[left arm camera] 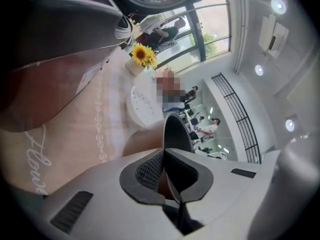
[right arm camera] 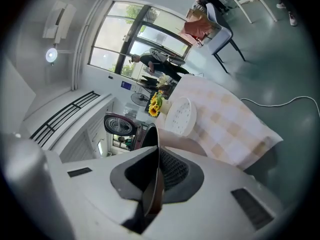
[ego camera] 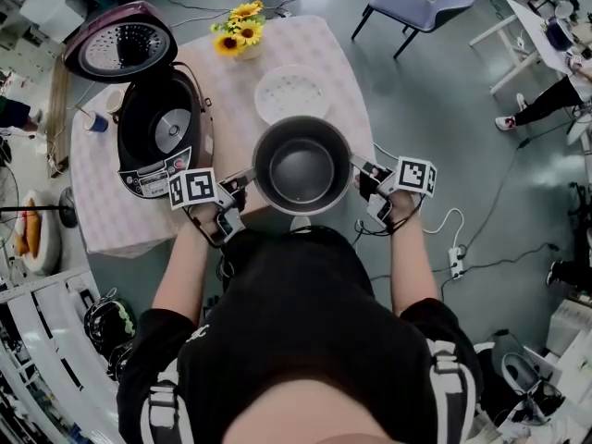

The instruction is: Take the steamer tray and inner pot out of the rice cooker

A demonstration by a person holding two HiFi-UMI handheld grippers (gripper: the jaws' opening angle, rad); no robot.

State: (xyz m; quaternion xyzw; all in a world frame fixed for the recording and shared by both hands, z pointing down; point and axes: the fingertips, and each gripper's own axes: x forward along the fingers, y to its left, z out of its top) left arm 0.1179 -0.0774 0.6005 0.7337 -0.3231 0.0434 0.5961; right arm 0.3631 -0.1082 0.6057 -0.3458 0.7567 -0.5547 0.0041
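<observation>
The dark metal inner pot (ego camera: 302, 166) hangs over the table's near edge, held by its rim on both sides. My left gripper (ego camera: 248, 176) is shut on the left rim, and my right gripper (ego camera: 363, 169) is shut on the right rim. In the left gripper view the thin pot rim (left arm camera: 176, 131) runs between the pads of the left gripper (left arm camera: 165, 169). In the right gripper view the rim (right arm camera: 150, 134) is likewise pinched by the right gripper (right arm camera: 156, 179). The white perforated steamer tray (ego camera: 291, 93) lies on the table behind the pot. The rice cooker (ego camera: 162, 132) stands open at the left, its cavity empty.
The cooker's lid (ego camera: 123, 49) is tipped back at the far left. A vase of sunflowers (ego camera: 239, 28) stands at the table's far edge. The checked tablecloth (ego camera: 319, 44) covers the table. A cup (ego camera: 97, 121) sits left of the cooker, and a chair (ego camera: 421, 6) stands beyond the table.
</observation>
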